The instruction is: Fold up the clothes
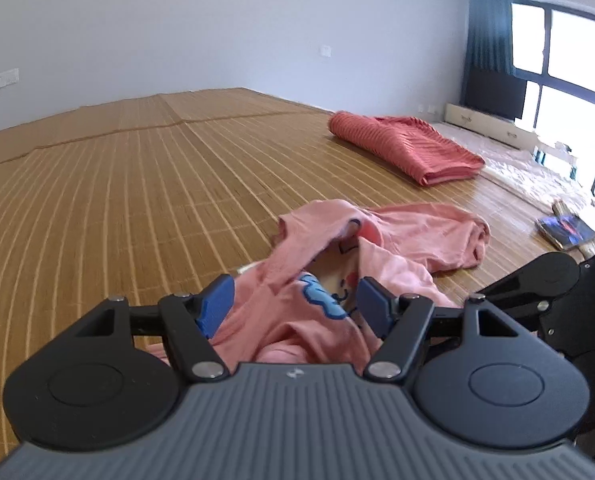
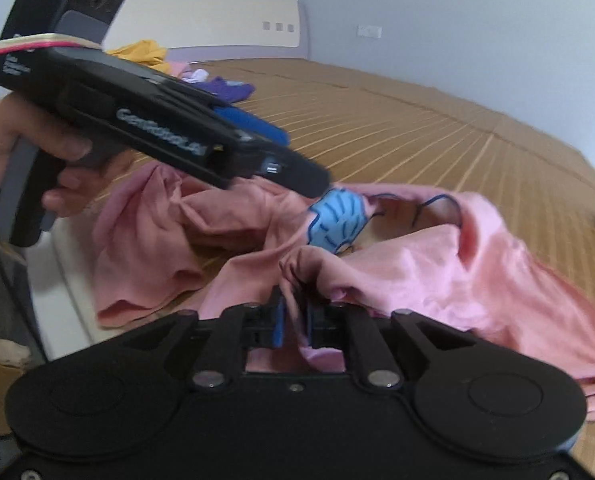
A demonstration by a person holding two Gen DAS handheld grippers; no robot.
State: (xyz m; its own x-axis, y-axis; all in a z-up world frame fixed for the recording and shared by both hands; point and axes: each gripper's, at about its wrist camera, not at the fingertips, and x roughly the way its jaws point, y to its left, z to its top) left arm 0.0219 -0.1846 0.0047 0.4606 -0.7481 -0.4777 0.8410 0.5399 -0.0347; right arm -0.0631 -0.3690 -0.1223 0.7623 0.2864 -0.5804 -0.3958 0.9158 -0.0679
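Note:
A crumpled pink shirt [image 1: 409, 236] with a blue print lies on the bamboo mat [image 1: 137, 184]. My left gripper [image 1: 293, 304] is open, its blue pads on either side of a bunch of the shirt's fabric. In the right wrist view the shirt [image 2: 477, 264] spreads across the mat [image 2: 457, 128]. My right gripper [image 2: 295, 320] is shut on a fold of the pink shirt. The left gripper [image 2: 273, 136] shows there at upper left, held in a hand above the shirt.
A folded red striped cloth [image 1: 405, 148] lies at the back right of the mat. A pile of yellow and purple clothes [image 2: 201, 72] sits by the headboard. A window and dark curtain [image 1: 489, 36] are at the far right. Books [image 1: 565, 232] lie on the floor.

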